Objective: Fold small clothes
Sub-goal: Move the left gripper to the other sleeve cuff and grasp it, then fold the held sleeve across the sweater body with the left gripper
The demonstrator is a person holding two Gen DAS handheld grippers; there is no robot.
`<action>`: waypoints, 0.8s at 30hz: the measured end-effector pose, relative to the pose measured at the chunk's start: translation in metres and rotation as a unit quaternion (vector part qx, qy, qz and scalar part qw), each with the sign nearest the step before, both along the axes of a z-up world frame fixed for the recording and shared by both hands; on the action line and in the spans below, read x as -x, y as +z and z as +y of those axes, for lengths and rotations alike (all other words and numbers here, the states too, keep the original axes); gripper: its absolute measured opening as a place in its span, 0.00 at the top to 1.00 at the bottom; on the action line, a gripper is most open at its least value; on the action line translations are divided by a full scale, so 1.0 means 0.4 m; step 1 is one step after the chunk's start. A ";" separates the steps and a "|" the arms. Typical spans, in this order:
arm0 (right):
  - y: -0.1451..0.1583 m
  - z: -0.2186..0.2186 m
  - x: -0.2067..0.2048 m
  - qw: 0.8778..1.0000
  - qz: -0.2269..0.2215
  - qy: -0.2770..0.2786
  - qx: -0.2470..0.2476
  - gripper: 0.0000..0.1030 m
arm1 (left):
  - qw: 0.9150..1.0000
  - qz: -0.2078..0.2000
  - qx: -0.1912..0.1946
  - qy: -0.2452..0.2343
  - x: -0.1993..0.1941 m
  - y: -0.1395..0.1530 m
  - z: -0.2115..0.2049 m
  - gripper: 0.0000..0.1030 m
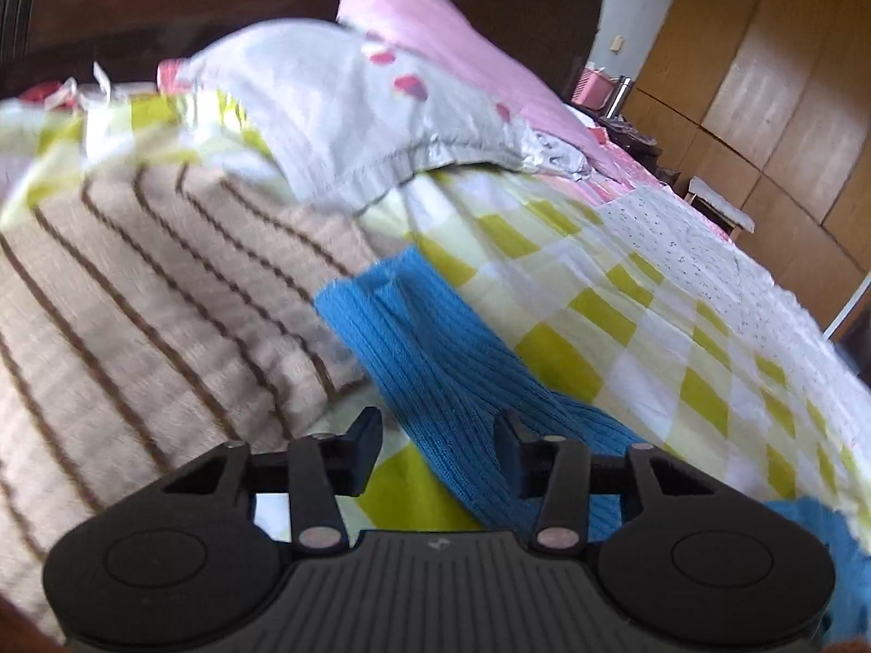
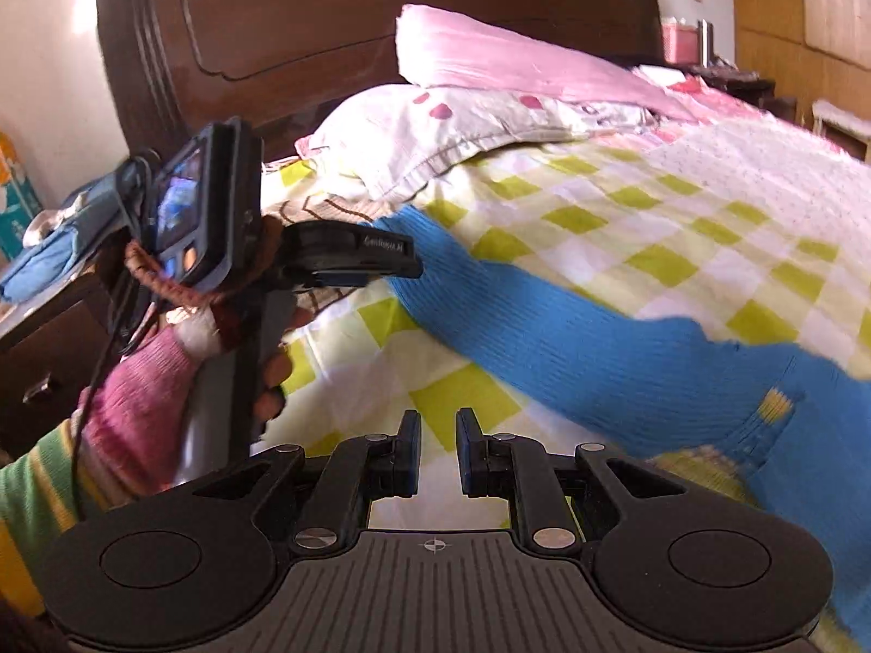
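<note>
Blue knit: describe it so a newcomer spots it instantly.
Start at the bed with the yellow-green checked cover. Below the pillows, right of the brown-striped blanket, lies the blue knit. It is the only solid blue, ribbed piece there.

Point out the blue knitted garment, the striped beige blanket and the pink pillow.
blue knitted garment (image 1: 430,348): left wrist view, ribbed sleeve.
striped beige blanket (image 1: 141,294): left wrist view, middle.
pink pillow (image 2: 506,62): right wrist view, upper face.

The sweater lies on the bed ahead of the left tool, a blanket to its left, pillows beyond, headboard behind.
</note>
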State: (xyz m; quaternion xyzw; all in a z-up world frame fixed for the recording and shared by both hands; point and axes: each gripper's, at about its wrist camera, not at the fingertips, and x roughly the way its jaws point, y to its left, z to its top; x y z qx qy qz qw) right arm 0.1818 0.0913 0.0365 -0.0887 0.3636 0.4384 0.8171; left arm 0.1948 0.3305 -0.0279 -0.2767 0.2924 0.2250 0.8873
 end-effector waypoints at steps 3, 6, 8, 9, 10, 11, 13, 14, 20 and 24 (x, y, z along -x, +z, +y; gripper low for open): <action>-0.011 -0.011 -0.001 1.000 0.002 -0.006 -0.003 0.84 | 1.000 -0.005 0.011 0.006 -0.022 -0.019 0.005 0.59; -0.013 -0.034 -0.003 1.000 0.005 -0.014 -0.011 0.84 | 1.000 -0.009 0.021 0.018 -0.044 -0.031 0.013 0.77; -0.011 -0.051 -0.005 1.000 0.004 -0.021 -0.017 0.84 | 0.999 -0.013 0.033 0.024 -0.055 -0.040 0.023 0.85; -0.009 -0.061 -0.004 1.000 0.001 -0.024 -0.020 0.84 | 0.999 -0.017 0.033 0.023 -0.058 -0.041 0.023 0.87; -0.006 -0.071 -0.005 0.999 -0.001 -0.028 -0.023 0.84 | 0.999 -0.021 0.028 0.020 -0.059 -0.036 0.017 0.87; -0.004 -0.080 -0.006 0.999 -0.003 -0.033 -0.026 0.84 | 0.999 -0.025 0.023 0.012 -0.060 -0.030 0.007 0.87; 0.001 -0.100 -0.013 0.998 -0.004 -0.045 -0.032 0.85 | 0.999 -0.042 0.019 -0.018 -0.064 -0.011 -0.026 0.88; 0.004 -0.110 -0.018 0.998 -0.006 -0.054 -0.035 0.85 | 0.998 -0.054 0.017 -0.037 -0.063 0.002 -0.049 0.88; 0.033 -0.188 -0.054 0.992 -0.011 -0.117 -0.056 0.85 | 0.969 -0.113 -0.011 -0.218 -0.040 0.075 -0.249 0.88; 0.036 -0.243 -0.086 0.985 0.007 -0.155 -0.070 0.84 | 0.952 -0.078 -0.031 -0.293 -0.037 0.055 -0.347 0.87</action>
